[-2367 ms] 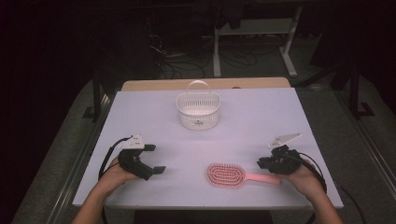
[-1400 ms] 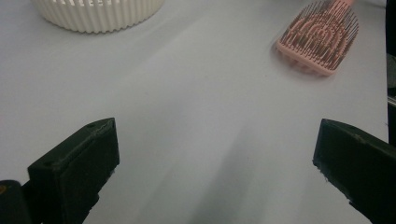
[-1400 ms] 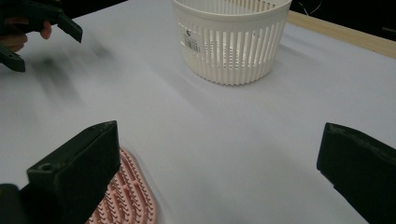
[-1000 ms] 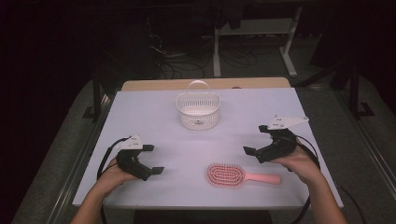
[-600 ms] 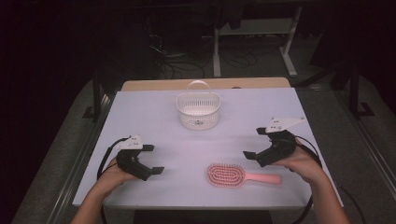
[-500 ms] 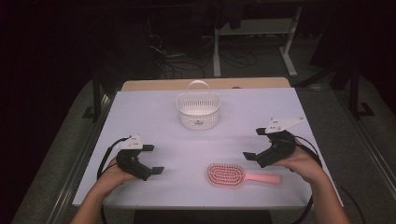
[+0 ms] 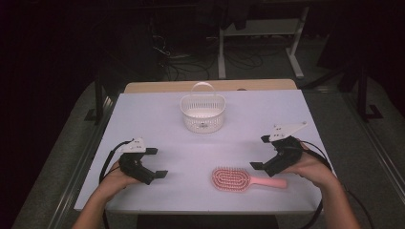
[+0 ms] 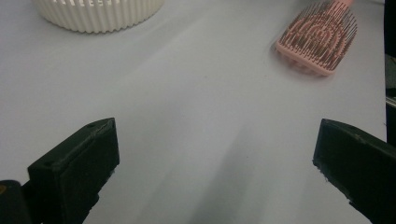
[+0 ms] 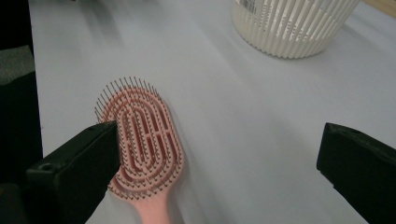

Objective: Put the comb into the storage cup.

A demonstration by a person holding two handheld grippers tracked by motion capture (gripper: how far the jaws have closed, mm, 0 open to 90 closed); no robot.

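Right gripper (image 7: 258, 152): held above the table near its right edge, jaws spread wide and holding nothing; in the right gripper view one jaw is seen over the bristled head, the other well off to the side over bare tabletop.
Left gripper (image 7: 154, 163): held low near the front left corner, jaws wide apart with nothing between them.
Hairbrush (image 7: 239, 179): laid flat just below and in front of the right gripper, bristles up, handle pointing towards the right hand (image 7: 310, 164); well apart from the left gripper.
Surface: a plain pale table (image 7: 143, 114), matte; a strip of bare wood is seen at its far edge.
Room: dark around the table; cables and a metal stand are made out on the floor beyond it.
Basket (image 7: 202, 113): set far ahead of both grippers, near the far edge, roughly midway between them.
Open room: bare tabletop is left between the two grippers and between them and the basket.
Hairbrush look: pink, oval slotted head with concentric rows of dark-tipped bristles, slim straight handle.
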